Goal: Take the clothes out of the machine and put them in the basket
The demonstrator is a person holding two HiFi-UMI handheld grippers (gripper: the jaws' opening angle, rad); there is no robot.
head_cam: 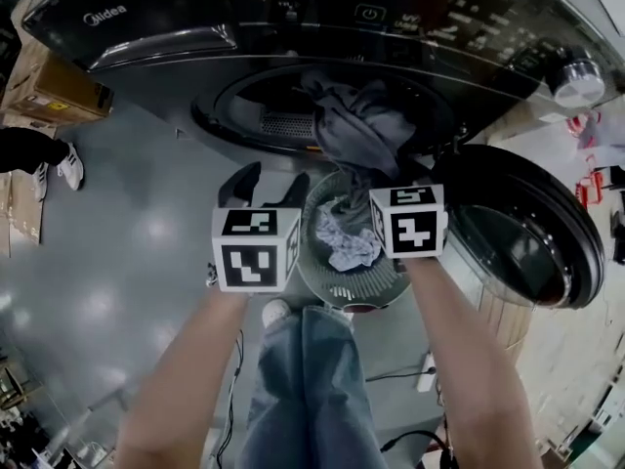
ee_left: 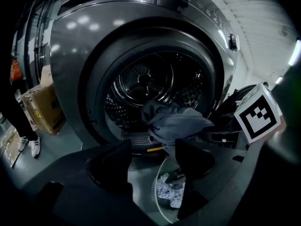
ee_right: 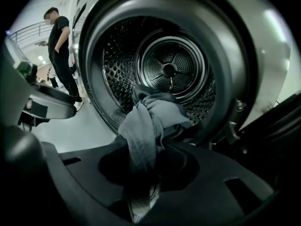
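**A:** Where's the grey garment (head_cam: 356,130) now?

**B:** We've got it bunched at the mouth of the drum (ee_right: 171,69), spilling over the lower edge of the opening. Our right gripper (ee_right: 146,159) is clenched on its near end. In the right gripper view a strip of the fabric runs down between the jaws.

**A:** And our other hand?

**B:** The left gripper (ee_left: 153,147) hangs released just beside it, jaws apart with nothing between them. Through the gap we see only the floor (head_cam: 146,233) and the basket's rim.

**A:** So where's the basket (head_cam: 342,286)?

**B:** It's on the floor right under the opening, between the washing machine (head_cam: 195,47) and our legs. A pale cloth (head_cam: 347,242) is lying in it.

**A:** Can we read any writing?

**B:** "Midea", in pale letters at the left of the machine's top panel (head_cam: 104,15). The rest of the panel print is too small for us. The yellow sticker on the cardboard box (head_cam: 54,91) is unreadable too.

**A:** What's standing around us?

**B:** The round door (head_cam: 527,233) is swung open on the right, close by our right gripper. The box sits by the machine's left corner. A bystander (ee_right: 59,55) in dark clothes stands on that side.

**A:** What differs between the views?

**B:** Only the gripper views look into the perforated drum. Only the head view shows the brand and the knob (head_cam: 578,81). It catches just the bystander's leg and white shoes.
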